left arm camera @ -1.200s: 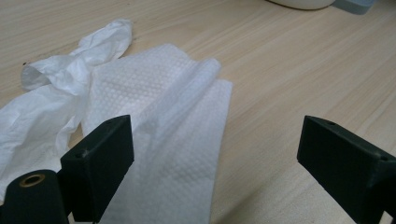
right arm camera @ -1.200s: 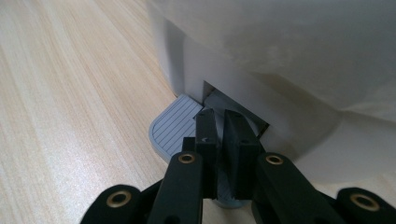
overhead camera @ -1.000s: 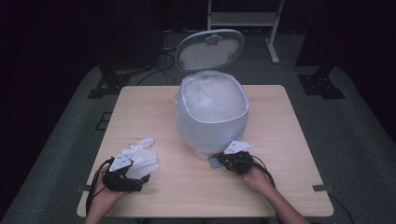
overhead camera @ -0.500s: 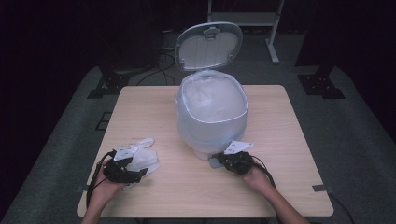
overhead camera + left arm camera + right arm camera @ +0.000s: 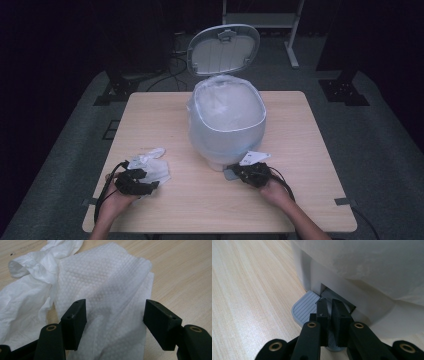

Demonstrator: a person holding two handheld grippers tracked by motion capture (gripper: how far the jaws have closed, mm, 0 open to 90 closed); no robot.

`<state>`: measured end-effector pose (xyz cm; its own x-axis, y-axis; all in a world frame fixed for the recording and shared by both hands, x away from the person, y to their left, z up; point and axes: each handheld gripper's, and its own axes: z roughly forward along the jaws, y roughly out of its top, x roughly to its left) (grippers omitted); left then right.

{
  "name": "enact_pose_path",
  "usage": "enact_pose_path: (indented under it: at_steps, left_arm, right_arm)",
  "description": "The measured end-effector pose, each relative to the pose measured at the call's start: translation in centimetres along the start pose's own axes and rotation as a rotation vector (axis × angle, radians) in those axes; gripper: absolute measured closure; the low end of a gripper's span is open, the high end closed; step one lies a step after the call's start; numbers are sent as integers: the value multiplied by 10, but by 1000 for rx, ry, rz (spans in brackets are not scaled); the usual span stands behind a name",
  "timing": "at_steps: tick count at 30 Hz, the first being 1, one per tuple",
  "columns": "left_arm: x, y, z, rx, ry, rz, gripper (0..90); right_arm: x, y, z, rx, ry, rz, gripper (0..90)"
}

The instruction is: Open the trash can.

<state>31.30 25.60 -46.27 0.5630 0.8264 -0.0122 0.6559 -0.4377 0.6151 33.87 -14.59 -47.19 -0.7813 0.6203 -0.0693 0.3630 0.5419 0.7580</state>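
At 7 o'clock on the wooden table (image 5: 300,150), L gripper (image 5: 145,184) sits over a pile of white paper towels (image 5: 152,167). In the left gripper view its jaws have just been closing but are spread w/ a clear gap, an embossed towel sheet (image 5: 110,290) lying flat between them; pads aren't pressing it. A crumpled, thinner tissue (image 5: 37,267) lies at approx 10 o'clock from the jaws, touching the sheet's edge. Near table centre stands a white pedal bin (image 5: 226,125) lined w/ a clear plastic bag, its lid (image 5: 223,48) tipped up at 12 o'clock. R gripper (image 5: 240,173) is at 5 o'clock from the bin, right at its base. In the right gripper view the jaws are pressed together w/ nothing between them, tips resting down on the grey ribbed foot pedal (image 5: 305,307) that sticks out of the slot in the bin's base. Both hands low at the table's near edge, well apart.
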Motion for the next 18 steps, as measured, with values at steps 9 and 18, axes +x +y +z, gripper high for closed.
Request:
enact_pose_path:
  at_steps: [9,18]
  left_arm:
    - [-2,-3,1,-14,12,27,325]
    - [-2,-5,-2,-36,10,30,456]
  right_arm:
    - [1,0,0,0,-5,-6,835]
    - [0,0,0,3,-3,-8,834]
